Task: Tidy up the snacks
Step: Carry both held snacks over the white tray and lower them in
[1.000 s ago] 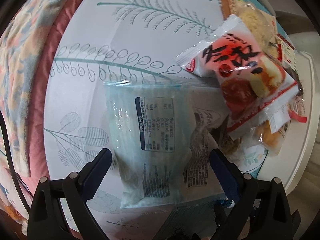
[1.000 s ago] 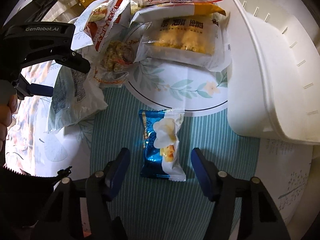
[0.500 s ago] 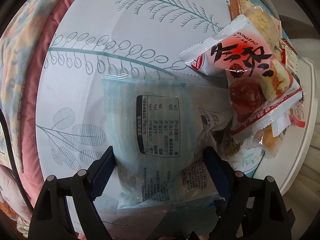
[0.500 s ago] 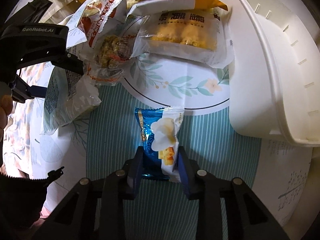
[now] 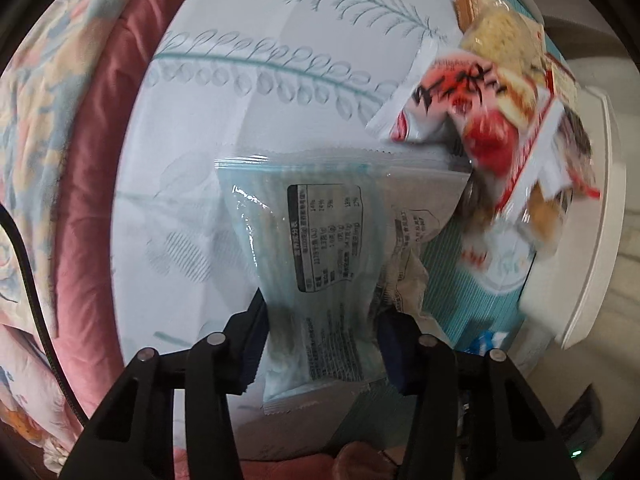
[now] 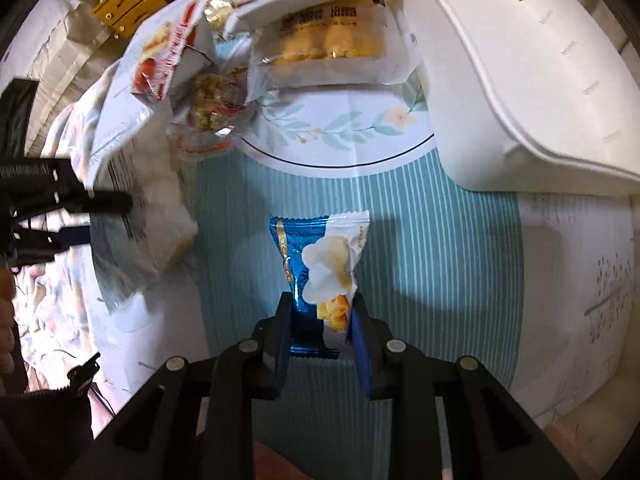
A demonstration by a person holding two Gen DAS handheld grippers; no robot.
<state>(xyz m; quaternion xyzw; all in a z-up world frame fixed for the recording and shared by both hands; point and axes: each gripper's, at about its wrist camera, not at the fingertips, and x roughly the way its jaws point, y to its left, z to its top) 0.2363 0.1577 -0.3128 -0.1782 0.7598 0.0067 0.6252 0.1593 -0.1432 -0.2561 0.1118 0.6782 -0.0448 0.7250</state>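
While both sets of jaws are closing, the left gripper pinches the pale blue packet and the right gripper pinches the blue snack, both over the patterned cloth. It seems the picking step; next, each should probably be carried to the white basket.

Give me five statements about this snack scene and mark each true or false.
1. The right gripper has a blue and white snack packet between its jaws. True; the jaws are closing.
2. The left gripper is clamped on a red packet. False: it pinches the pale blue packet, jaws closing.
3. The white bin holds several snacks. False: what shows of it is bare.
4. The red and white packet lies in the snack pile. True.
5. The blue and white snack packet lies inside the white bin. False: over the striped cloth.
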